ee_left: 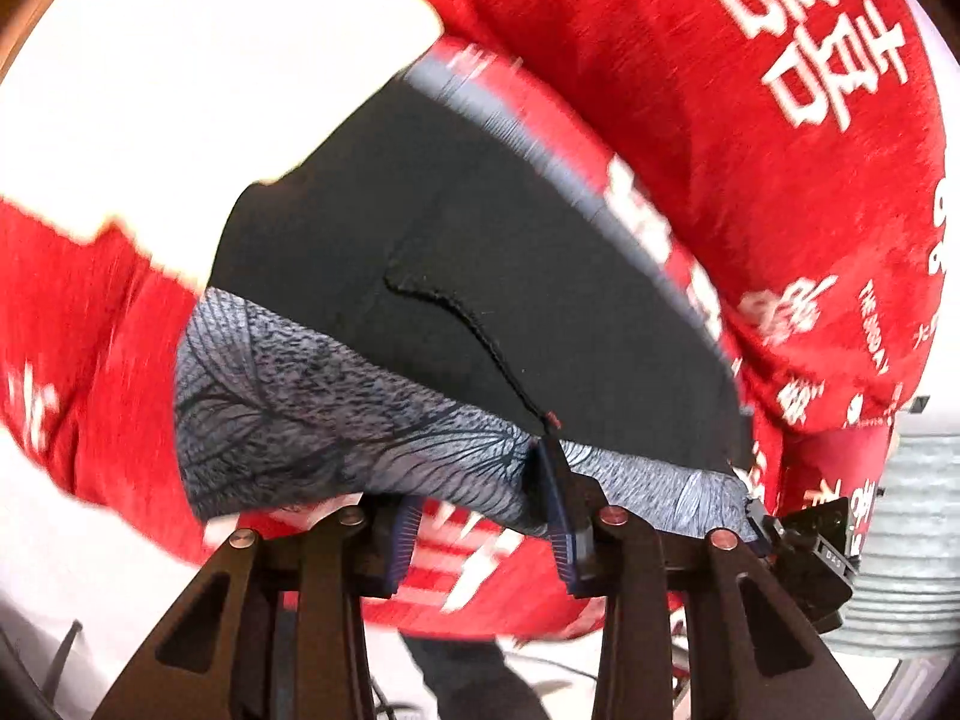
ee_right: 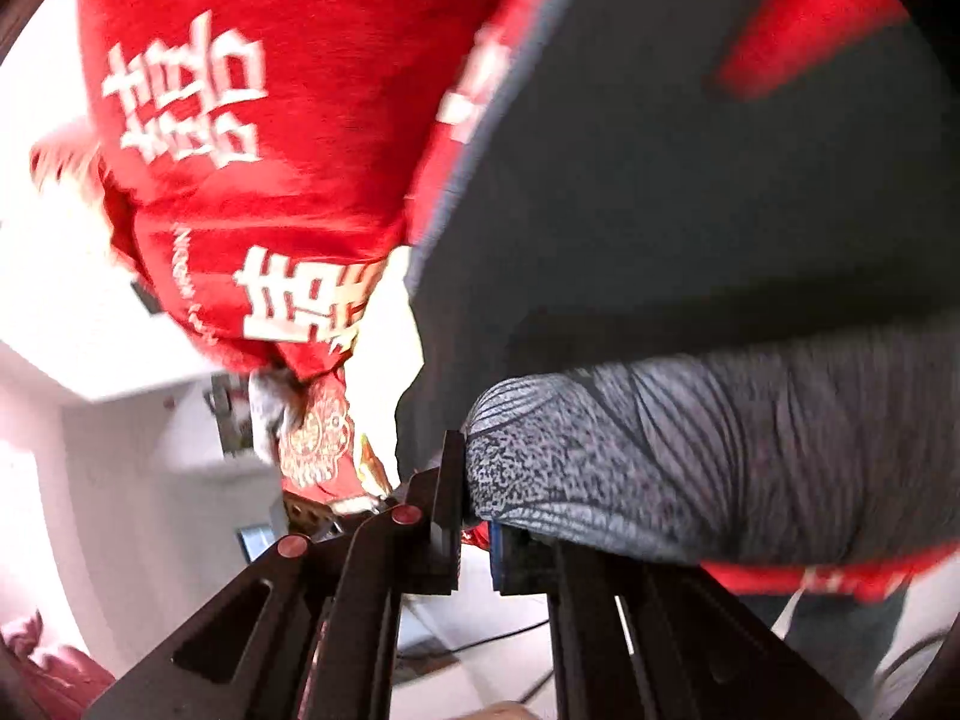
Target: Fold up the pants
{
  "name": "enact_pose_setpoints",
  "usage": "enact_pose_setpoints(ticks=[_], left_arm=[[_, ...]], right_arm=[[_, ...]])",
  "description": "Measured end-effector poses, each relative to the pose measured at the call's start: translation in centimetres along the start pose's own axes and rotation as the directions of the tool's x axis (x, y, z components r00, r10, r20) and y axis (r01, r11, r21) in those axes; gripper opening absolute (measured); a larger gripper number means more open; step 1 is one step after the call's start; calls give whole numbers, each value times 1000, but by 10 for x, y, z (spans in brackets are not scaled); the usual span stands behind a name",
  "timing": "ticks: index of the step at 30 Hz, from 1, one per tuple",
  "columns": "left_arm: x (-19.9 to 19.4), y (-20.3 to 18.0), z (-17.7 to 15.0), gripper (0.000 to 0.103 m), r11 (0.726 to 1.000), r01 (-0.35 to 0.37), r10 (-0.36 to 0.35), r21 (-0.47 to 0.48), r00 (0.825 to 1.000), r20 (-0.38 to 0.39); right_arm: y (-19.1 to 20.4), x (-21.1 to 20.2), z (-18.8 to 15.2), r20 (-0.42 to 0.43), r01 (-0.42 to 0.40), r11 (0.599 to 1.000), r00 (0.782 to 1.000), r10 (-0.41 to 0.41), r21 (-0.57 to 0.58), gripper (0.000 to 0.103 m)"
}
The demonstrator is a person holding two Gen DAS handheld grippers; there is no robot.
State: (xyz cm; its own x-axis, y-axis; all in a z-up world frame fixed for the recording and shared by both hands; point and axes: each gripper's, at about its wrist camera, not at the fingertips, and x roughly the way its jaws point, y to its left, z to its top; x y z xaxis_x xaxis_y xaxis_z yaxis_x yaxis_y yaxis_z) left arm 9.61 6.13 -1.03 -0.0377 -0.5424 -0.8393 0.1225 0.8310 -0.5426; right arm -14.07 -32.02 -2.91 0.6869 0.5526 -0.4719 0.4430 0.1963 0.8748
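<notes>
Red cloth (ee_left: 750,120) printed with white characters fills most of the background in both wrist views, with plain white wall (ee_left: 180,60) at upper left; much of it is streaked with blur. The pants (ee_left: 480,240) are black with a grey patterned waistband (ee_left: 288,408) and sit centre frame in the left view, spreading up and away from the fingers. I read the left gripper (ee_left: 480,480) as clamped on the waistband at its tips. Lower down, red cloth shows through a gap between the pads, so the bite is on bunched fabric only. In the right view the pants (ee_right: 690,210) cover the right half of the frame, and the right gripper (ee_right: 474,492) has its jaws nearly together, pinching the end of the waistband (ee_right: 690,462) at lower centre. My judgement: I hold both waistband corners so the garment hangs flat between the hands, ready to be laid out or doubled over. Pose: the left gripper looks tipped steeply downward and the right is closer to level. Floor and cables show under the right fingers, so the pants appear lifted clear.
</notes>
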Motion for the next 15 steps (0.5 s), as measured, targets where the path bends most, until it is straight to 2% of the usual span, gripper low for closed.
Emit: enact_pose_setpoints(ticks=[3,7,11,15], left_arm=[[-2,-28,37,38,1000,5,-6,15,998,63],[25,-56,87,38,996,-58,50,66,992,114],[63,-59,128,38,992,-111,102,60,986,135],[97,-61,152,38,979,-192,179,69,971,157]], right_arm=[[31,9,46,-36,14,997,999,-17,-74,7],[54,40,109,-101,71,985,991,-87,-158,7],[44,80,169,-143,130,975,977,-156,-179,7],[15,115,206,-162,202,971,961,-222,-130,12]])
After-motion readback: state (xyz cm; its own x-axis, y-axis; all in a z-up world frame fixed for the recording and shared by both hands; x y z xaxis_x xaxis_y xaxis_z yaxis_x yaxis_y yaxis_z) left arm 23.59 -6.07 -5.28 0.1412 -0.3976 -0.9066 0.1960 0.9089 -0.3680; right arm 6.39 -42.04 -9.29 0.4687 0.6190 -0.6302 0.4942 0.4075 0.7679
